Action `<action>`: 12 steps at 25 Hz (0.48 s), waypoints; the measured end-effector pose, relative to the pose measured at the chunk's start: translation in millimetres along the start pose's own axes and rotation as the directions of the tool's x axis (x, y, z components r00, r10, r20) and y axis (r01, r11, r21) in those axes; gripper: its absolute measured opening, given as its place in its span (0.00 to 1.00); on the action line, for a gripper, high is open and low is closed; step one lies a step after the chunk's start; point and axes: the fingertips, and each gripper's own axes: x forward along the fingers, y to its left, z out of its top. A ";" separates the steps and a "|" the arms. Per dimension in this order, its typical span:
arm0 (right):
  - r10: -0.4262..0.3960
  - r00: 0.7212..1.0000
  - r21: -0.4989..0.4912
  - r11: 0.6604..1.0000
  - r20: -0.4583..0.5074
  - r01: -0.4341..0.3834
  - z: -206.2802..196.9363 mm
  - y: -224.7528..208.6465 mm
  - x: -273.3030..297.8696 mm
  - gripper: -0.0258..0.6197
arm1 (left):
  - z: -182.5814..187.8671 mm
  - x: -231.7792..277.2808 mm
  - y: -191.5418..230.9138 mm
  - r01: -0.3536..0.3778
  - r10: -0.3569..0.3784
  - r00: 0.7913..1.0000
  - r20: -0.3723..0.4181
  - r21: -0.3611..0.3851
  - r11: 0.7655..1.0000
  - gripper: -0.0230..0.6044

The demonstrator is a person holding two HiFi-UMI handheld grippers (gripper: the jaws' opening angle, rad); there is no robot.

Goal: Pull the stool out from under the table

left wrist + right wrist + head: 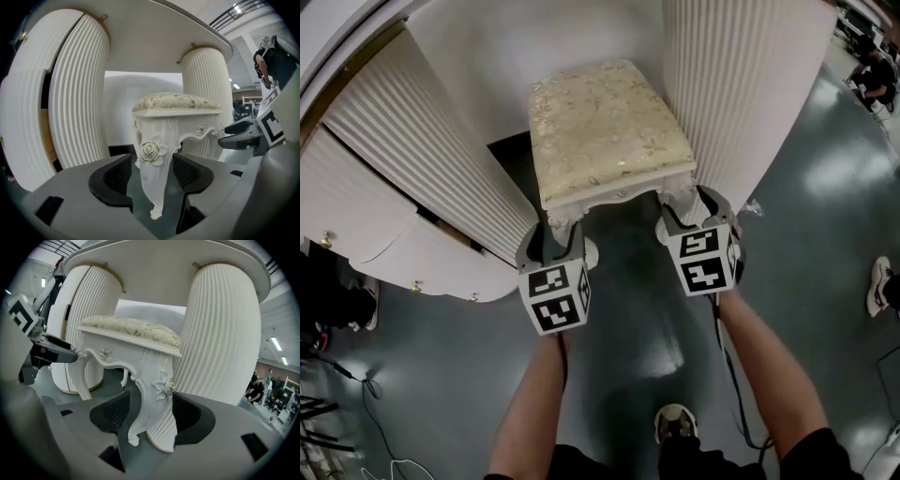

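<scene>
Straddling the stool (605,127) at its front legs: the left gripper (553,236) has its jaws spread either side of the rose-carved left leg (152,183), pads clear of it. The right gripper (694,210) gapes the same way around the right leg (151,397). The stool stands between the table's (164,42) two ribbed pedestals (417,145).

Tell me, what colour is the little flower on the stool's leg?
The flower is white with gold edges, clearest in the left gripper view.
</scene>
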 end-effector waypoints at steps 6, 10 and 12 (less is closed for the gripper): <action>-0.014 0.999 0.000 1.000 -0.030 0.014 -15.0 -9.3 26.8 0.42 | -21.7 15.0 -12.3 0.037 -0.034 0.999 -0.042 0.076 0.996 0.49; -0.038 0.999 -0.016 0.999 -0.014 0.037 -13.6 -11.6 34.9 0.42 | -28.3 35.1 -5.6 0.049 -0.046 0.996 -0.081 0.034 0.998 0.49; -0.037 0.999 -0.010 0.999 -0.015 0.037 -13.8 -11.6 36.3 0.42 | -33.3 43.7 -5.5 0.060 -0.057 0.993 -0.105 0.022 0.998 0.48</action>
